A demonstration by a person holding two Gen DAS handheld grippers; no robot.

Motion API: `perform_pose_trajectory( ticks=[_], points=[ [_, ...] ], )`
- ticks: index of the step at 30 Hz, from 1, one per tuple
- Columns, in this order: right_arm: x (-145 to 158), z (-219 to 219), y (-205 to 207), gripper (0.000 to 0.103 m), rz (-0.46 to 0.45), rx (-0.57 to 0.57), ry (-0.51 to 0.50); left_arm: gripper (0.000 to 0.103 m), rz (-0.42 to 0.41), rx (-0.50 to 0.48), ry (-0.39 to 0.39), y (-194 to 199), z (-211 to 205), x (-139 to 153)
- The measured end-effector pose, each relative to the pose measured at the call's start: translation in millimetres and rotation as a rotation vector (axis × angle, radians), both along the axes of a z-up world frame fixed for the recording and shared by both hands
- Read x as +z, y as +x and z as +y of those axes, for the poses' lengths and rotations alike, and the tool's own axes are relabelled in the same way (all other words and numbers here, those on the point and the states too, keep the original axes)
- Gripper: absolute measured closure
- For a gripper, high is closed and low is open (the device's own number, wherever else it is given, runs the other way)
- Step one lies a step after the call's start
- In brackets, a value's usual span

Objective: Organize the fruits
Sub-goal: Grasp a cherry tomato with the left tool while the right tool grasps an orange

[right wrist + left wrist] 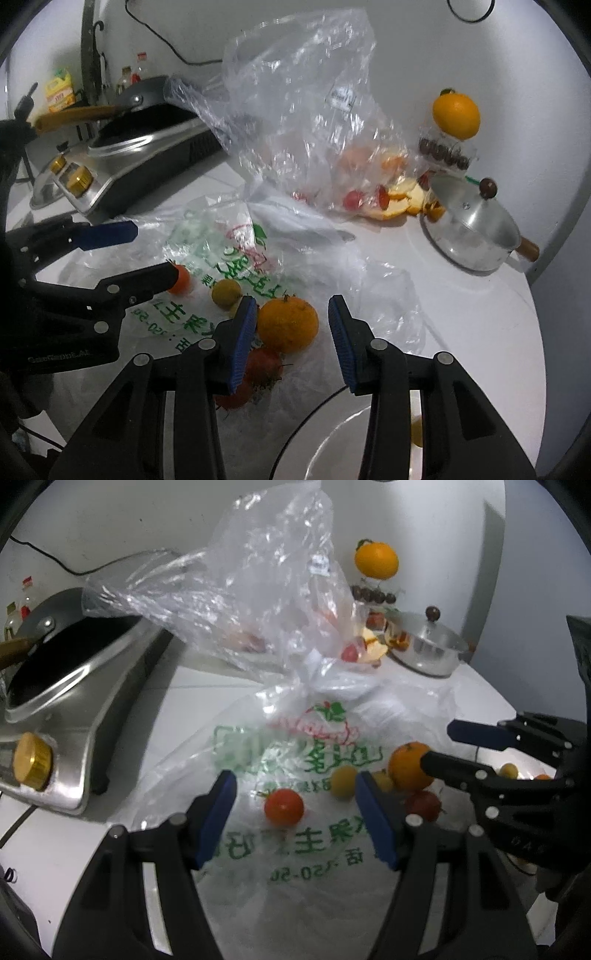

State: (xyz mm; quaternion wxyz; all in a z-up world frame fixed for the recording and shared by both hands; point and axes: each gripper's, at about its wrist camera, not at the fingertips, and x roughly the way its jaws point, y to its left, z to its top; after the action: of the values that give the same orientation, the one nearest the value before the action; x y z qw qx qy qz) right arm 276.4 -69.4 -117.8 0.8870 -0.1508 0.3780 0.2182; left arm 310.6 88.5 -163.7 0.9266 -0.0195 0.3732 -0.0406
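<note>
Right tool [291, 325]: jaws part open with nothing held; the big orange [287, 324] sits between the blue pads, near the left one, no pad pressing yet as far as I can tell.
Left tool [295, 805]: jaws wider apart, empty, straddling a red tomato [283, 806] that lies loose on the printed bag [280, 753].
Where the fruit lies: orange, tomato, a small yellow fruit [226, 293] and darker red ones all rest on the flattened bag on the counter [461, 332].
Doing it well: I'd centre each fruit between the pads before closing, close gently so the tomato isn't squashed, and avoid pinching the plastic, which would drag its neighbours.
Only the right view shows: a plate rim [317, 435] at the bottom edge, a likely drop spot, and orange peel [402, 203] by the clear bag.
Only the left view shows: the gap round the tomato.
</note>
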Motion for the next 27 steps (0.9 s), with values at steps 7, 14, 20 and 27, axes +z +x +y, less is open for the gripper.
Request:
perform_pose_trajectory(
  ticks=[7,14,20,27],
  points=[
    [-13,8,12,0.06,0.067,0.003,-0.041,0.036,0.062,0.005,-0.014,17,3,-15],
    [-23,15,23,0.054,0.109,0.013,-0.087,0.044,0.114,0.006,0.003,27,3,-29],
    [-28,17,24,0.054,0.116,0.029,-0.108,0.059,0.131,0.003,0.02,28,4,-36],
    [-25,17,19,0.055,0.096,0.056,-0.105,0.074,0.119,0.006,0.02,25,5,-36]
  ],
)
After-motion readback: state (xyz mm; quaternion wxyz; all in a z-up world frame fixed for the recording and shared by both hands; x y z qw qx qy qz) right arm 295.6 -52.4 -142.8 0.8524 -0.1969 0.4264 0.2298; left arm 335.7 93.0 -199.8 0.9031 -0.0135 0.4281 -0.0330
